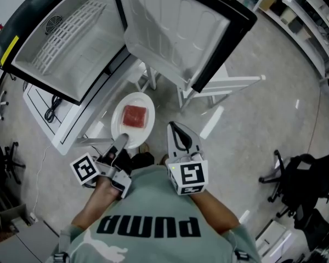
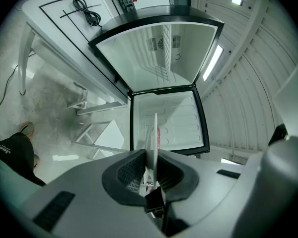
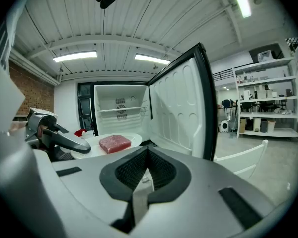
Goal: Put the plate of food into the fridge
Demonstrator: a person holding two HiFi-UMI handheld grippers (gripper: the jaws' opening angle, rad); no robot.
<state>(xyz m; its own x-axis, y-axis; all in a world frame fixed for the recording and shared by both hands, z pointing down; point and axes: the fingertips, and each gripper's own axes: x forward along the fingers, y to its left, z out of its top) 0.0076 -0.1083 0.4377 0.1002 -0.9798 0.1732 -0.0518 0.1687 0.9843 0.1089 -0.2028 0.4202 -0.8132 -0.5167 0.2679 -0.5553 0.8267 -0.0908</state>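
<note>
My left fingers [image 1: 119, 143] are clenched on the near rim of the round white plate [image 1: 122, 129], which carries a flat red slab of meat [image 1: 134, 115]. The plate hangs in the air just ahead of them, short of the small white fridge [image 1: 66, 43] and not yet past its front lip. My right fingers [image 1: 174, 130] are pressed together on nothing, just to the right of the plate.

I judge this to be the carry: the fridge is open and the plate has yet to go in. The next move calls for a level wrist, since I grip one rim only and the meat sits loose in the middle, and then a straight push forward into the cavity.

The black-edged fridge door [image 1: 181, 32] stands wide open ahead and to the right of my right fingers, so the way in is the gap between it and the cabinet. Inside, a white wire shelf [image 1: 71, 23] crosses the cavity, and the plate must pass clear of its front edge. A white worktop [image 1: 35, 100] with a black cable [image 1: 54, 107] lies to the left of my left fingers, and a white frame [image 1: 225, 86] stands under the door on the right.
</note>
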